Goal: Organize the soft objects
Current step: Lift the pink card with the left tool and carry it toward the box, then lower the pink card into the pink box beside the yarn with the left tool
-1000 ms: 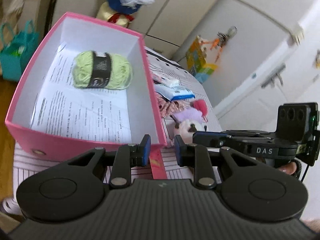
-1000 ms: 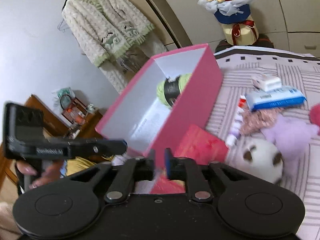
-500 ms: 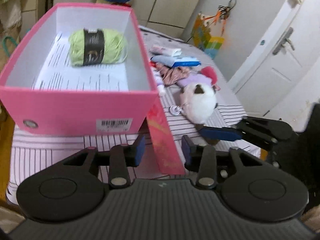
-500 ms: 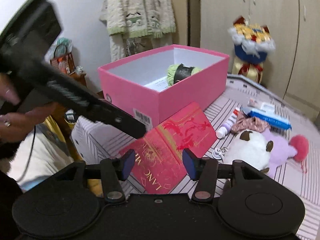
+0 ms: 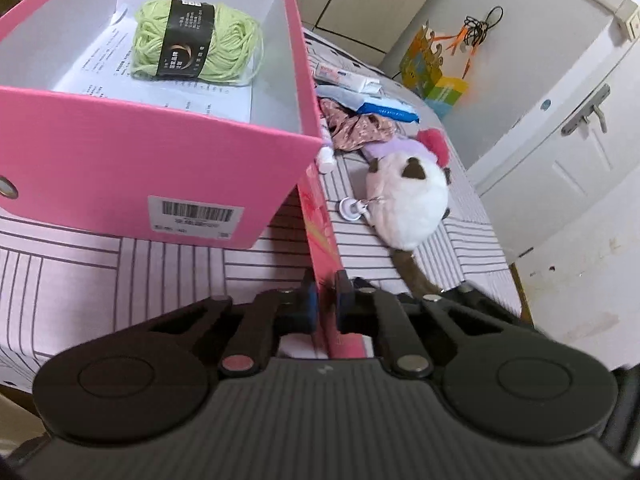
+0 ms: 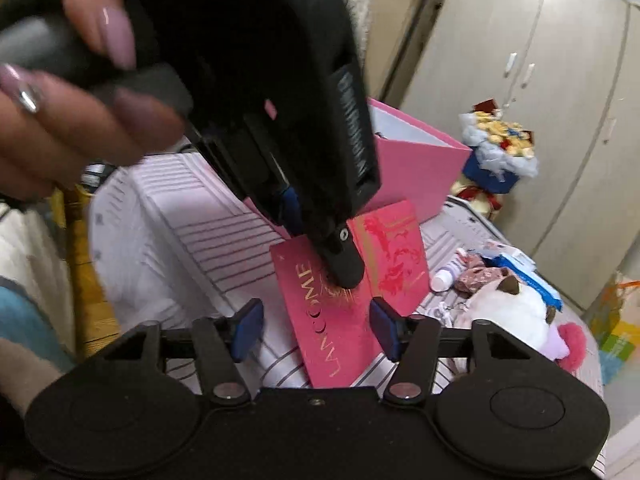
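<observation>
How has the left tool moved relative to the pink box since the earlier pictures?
Yes. The left tool has dropped toward the pink box, whose near wall now fills more of its view, and it has shut on the red Lancome envelope.

Beige wardrobe doors, white door, striped bedspread

pink box largely hidden behind left hand-held gripper, barcode label print unreadable
</observation>
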`<action>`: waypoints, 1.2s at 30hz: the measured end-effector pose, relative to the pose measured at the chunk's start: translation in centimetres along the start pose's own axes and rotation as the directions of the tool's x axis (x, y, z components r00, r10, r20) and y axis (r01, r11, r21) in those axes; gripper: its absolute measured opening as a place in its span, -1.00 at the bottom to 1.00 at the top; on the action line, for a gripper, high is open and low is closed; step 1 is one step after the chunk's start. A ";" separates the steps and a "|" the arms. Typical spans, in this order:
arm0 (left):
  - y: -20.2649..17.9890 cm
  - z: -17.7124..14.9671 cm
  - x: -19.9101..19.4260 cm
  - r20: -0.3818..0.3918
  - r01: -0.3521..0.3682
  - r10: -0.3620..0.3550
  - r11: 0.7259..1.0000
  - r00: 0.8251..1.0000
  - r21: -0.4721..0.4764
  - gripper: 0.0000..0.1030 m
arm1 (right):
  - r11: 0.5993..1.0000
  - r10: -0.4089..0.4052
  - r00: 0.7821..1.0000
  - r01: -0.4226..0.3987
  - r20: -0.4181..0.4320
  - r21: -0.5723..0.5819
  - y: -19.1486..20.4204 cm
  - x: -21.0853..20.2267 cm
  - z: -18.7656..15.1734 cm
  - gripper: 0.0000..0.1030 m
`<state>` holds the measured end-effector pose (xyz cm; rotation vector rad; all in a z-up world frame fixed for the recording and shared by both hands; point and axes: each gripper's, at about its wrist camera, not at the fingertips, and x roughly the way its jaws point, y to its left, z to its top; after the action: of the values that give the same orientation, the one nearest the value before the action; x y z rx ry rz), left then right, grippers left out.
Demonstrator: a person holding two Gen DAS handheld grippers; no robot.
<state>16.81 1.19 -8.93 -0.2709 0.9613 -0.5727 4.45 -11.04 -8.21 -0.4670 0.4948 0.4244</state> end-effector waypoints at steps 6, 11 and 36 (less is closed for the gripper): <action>-1.3 0.0 -0.5 0.039 -0.018 0.018 1.000 0.999 -0.005 -0.93 | 0.986 -0.159 0.987 0.157 0.018 0.056 0.5 -0.7 0.0 -0.82; -2.9 0.1 -1.9 0.062 -0.007 0.006 1.000 0.998 0.013 -0.91 | 0.973 -0.224 0.974 0.221 0.045 0.070 0.3 -2.7 0.8 -0.86; -3.8 6.3 -13.7 0.248 -0.070 0.036 0.989 0.968 0.130 -0.89 | 0.968 -0.248 0.939 0.249 0.238 0.026 -0.2 -3.9 11.9 -0.85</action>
<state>14.75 5.66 5.82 -0.1867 0.6847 -0.5401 5.55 -6.10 3.22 -0.4686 0.1966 0.2331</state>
